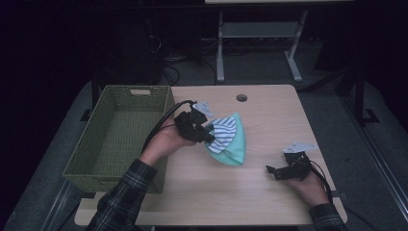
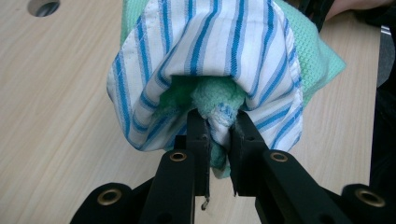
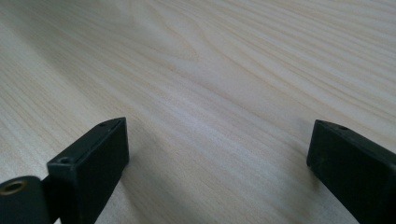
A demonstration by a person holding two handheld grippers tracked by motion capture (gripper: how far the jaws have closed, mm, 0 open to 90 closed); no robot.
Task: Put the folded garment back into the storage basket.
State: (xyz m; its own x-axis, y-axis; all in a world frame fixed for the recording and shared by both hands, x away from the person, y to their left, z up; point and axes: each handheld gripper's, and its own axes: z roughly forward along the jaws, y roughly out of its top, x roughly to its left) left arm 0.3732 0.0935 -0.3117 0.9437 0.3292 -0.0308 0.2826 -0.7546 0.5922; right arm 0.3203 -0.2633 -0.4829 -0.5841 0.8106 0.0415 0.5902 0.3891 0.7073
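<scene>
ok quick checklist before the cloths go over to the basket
1. Left tongs shut on the cloth bundle: ok, both the green cloth and the striped cloth are pinched.
2. Bundle fully off the table: cannot tell, its lower end may still touch.
3. Right tongs open with nothing between them: ok.
4. Right tongs out of the path: ok, they sit near the table's right front, away from the bundle.
5. Basket has room: ok, its inside looks bare.
6. Cloth hanging loose that could catch the basket rim: not ok.

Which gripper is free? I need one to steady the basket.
The right gripper, fingers wide apart over bare table. The left gripper is clamped on the striped-and-green cloth bundle.
</scene>
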